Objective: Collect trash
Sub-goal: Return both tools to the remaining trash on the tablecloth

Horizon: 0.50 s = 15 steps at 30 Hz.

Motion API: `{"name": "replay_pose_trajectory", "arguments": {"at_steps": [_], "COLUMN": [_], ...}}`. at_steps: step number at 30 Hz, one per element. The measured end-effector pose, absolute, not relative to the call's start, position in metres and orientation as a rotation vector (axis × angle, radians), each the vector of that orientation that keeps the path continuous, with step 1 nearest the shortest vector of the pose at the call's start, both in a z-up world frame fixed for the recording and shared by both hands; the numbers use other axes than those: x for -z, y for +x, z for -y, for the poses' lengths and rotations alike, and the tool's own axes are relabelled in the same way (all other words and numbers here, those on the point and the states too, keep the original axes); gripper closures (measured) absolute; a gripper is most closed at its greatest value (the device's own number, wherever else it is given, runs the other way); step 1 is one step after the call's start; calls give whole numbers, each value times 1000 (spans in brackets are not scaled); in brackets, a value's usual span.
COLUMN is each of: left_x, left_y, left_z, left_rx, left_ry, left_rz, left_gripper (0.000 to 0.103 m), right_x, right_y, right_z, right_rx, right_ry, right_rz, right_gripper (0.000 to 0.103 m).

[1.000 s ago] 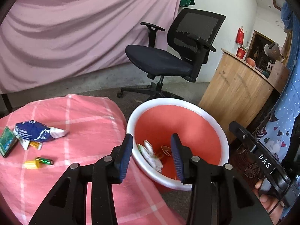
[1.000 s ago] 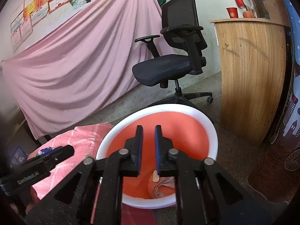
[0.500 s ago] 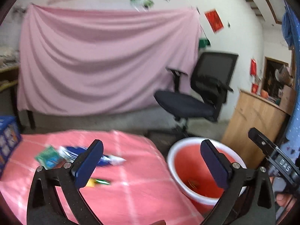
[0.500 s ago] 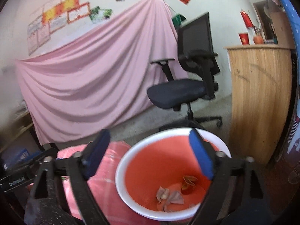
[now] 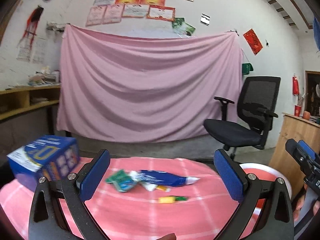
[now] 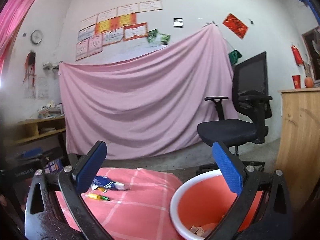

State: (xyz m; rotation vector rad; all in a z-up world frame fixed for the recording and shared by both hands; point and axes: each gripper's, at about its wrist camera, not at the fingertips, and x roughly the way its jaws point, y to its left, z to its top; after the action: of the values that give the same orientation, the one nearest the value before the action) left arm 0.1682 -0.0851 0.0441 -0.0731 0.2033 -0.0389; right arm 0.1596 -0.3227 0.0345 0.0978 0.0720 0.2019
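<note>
1. Some scraps already in red basin (image 6: 202, 206), beside the pink-clothed table (image 5: 140, 216).
2. Left on cloth: blue wrapper (image 5: 162, 179), green packet (image 5: 121, 182), yellow-green tube (image 5: 173, 199).
3. Left gripper (image 5: 162, 178) spread wide, empty, aimed near-level over the litter.
4. Right gripper (image 6: 160, 172) likewise wide, empty, level above basin rim.

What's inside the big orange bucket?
In the right wrist view, the bucket holds a few small brownish scraps at the bottom. The right gripper's finger and the picture's edge hide the rest of the inside.
</note>
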Motion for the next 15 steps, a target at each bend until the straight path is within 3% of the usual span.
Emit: {"name": "replay_pose_trajectory", "arguments": {"at_steps": [15], "left_x": [-8], "left_y": [176], "left_z": [17], "left_rx": [-39], "left_ry": [51], "left_rz": [-323], "left_gripper": [2], "right_x": [-10], "right_y": [203], "right_z": [240], "right_rx": [-369], "right_ry": [-67], "right_rz": [-271], "right_gripper": [0]}}
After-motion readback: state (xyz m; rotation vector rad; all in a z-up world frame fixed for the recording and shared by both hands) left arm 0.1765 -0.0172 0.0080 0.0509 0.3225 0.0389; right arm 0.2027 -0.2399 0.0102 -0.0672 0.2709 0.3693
